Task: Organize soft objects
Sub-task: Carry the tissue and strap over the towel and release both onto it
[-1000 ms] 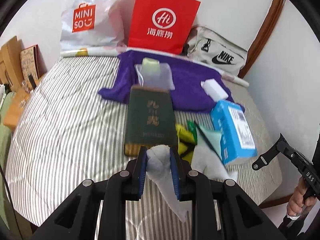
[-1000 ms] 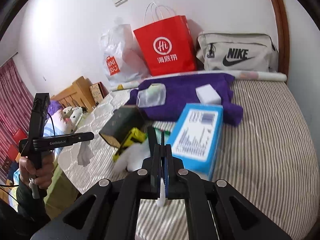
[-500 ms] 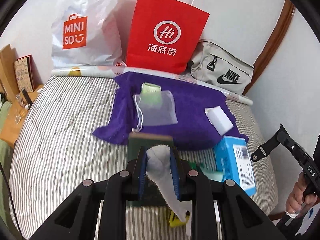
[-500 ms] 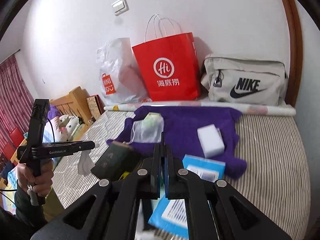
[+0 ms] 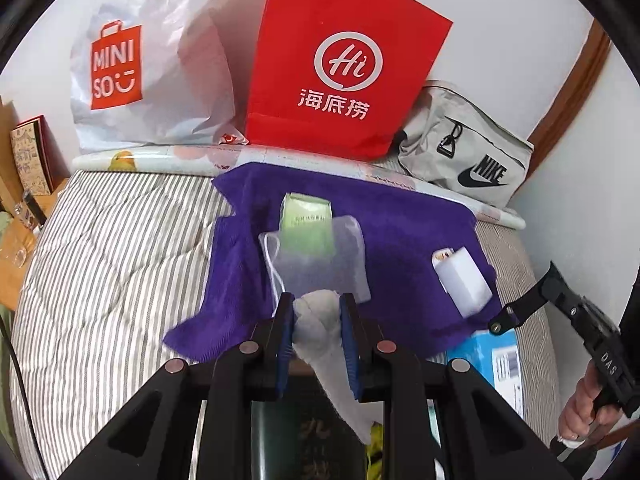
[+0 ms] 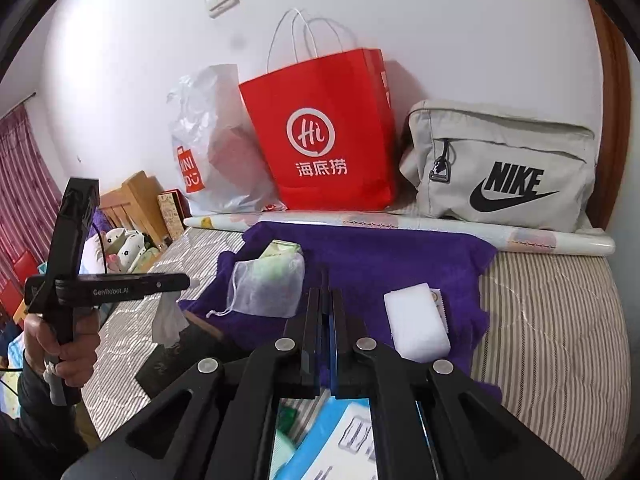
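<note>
My left gripper is shut on a crumpled white tissue whose tail hangs down over a dark green book. It hovers at the near edge of a purple towel spread on the bed. On the towel lie a mesh pouch holding a green pack, and a white sponge. In the right wrist view the left gripper shows side-on with the tissue dangling. My right gripper is shut with nothing visible between its pads, above the towel between pouch and sponge.
A red paper bag, a white Miniso plastic bag, a grey Nike bag and a paper roll line the wall. A blue box lies under the right gripper. Wooden furniture and plush toys stand left of the striped bed.
Both grippers have moved forward over the bed toward the purple towel. The book and blue box have slid under the fingers. The tissue stays gripped in the left gripper.
</note>
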### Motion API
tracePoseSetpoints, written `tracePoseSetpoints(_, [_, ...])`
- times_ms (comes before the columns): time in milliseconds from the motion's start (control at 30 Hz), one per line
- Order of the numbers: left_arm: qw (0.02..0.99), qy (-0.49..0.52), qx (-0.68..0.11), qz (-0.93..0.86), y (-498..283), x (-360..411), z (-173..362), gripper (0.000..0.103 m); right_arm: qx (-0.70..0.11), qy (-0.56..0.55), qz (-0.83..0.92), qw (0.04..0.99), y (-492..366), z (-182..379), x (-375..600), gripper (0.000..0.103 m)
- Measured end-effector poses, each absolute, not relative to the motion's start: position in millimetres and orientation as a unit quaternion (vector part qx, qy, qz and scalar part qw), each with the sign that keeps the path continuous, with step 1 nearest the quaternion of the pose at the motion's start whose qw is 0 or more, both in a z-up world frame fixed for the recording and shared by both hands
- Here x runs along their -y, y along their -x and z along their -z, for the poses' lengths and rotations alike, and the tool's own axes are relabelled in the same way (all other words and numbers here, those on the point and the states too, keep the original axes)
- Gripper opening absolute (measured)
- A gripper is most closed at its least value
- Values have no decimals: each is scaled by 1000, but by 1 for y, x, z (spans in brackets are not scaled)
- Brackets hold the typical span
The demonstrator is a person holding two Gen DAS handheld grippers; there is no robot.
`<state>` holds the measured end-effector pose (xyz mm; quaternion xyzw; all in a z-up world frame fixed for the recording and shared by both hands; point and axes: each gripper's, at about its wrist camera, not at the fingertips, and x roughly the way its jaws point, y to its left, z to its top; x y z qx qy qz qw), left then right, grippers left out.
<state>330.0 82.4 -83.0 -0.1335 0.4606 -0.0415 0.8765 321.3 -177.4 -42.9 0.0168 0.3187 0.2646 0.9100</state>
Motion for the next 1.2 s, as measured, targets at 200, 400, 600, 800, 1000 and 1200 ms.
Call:
tracePoseSetpoints(200, [871,140,-470,40,-360,-82,97,22,-338,-20,-269,902,-346,61,172,3])
tracePoseSetpoints(400, [866,132,-482,33,-380,-81,112,22,-358,-13,-264,895,-365,77,164,3])
tracePoseSetpoints(600, [860,130,-492,26,-394,-82,126,22,-383,-10,-267,884,-378,93,157,3])
tracePoseSetpoints(800, [854,123,-505,25,-403,-82,136,22,-400,4,-251,881,-385,99,156,3])
tracePoseSetpoints(1000, [848,106,-519,27,-411,-77,144,23,-410,13,-238,880,-389,102,161,4])
tracePoseSetpoints(1200, [845,94,-526,21,-413,-76,148,23,-411,21,-229,882,-392,104,168,5])
